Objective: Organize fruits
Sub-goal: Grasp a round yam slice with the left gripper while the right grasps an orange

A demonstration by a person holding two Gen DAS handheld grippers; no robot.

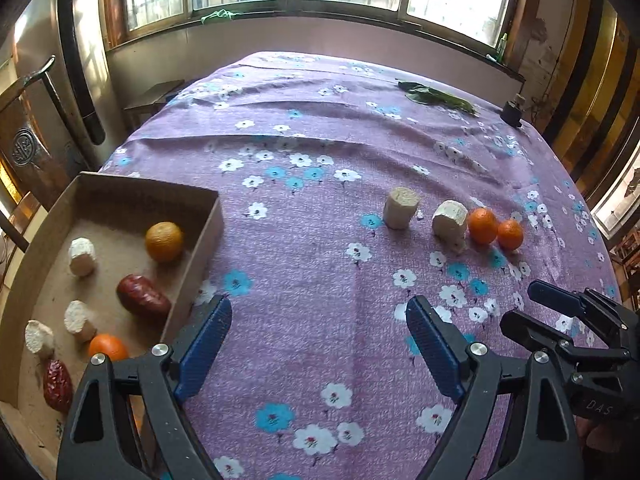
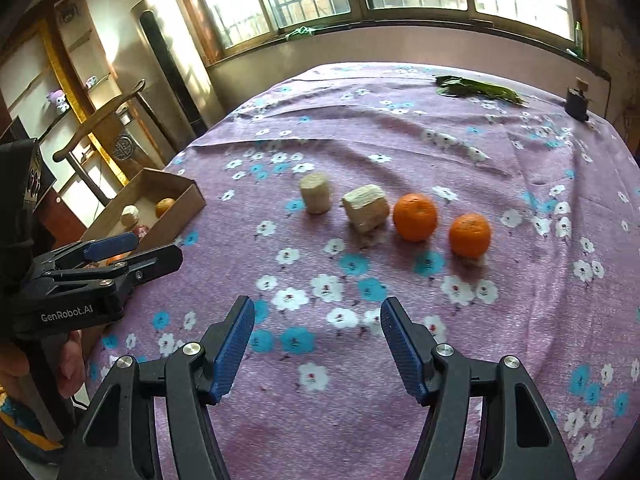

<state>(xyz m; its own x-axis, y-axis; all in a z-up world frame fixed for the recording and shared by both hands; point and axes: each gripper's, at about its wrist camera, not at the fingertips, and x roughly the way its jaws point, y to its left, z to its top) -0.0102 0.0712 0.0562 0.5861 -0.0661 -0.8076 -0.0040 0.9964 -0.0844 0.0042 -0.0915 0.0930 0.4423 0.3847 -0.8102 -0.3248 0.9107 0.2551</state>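
Note:
A cardboard box (image 1: 192,264) at the table's left holds two oranges (image 1: 164,241), two red dates (image 1: 143,295) and three pale sugarcane chunks (image 1: 82,256). On the purple floral cloth stand two pale chunks (image 2: 315,193) (image 2: 366,208) and two oranges (image 2: 415,211) (image 2: 469,235) in a row; they also show in the left wrist view (image 1: 401,207) (image 1: 483,220). My left gripper (image 1: 319,334) is open and empty beside the box. My right gripper (image 2: 317,334) is open and empty, short of the row.
Green leaves (image 2: 476,87) and a small dark object (image 2: 576,102) lie at the table's far edge. A wooden chair (image 2: 100,120) and a stool (image 1: 154,98) stand left of the table. Windows run along the back wall.

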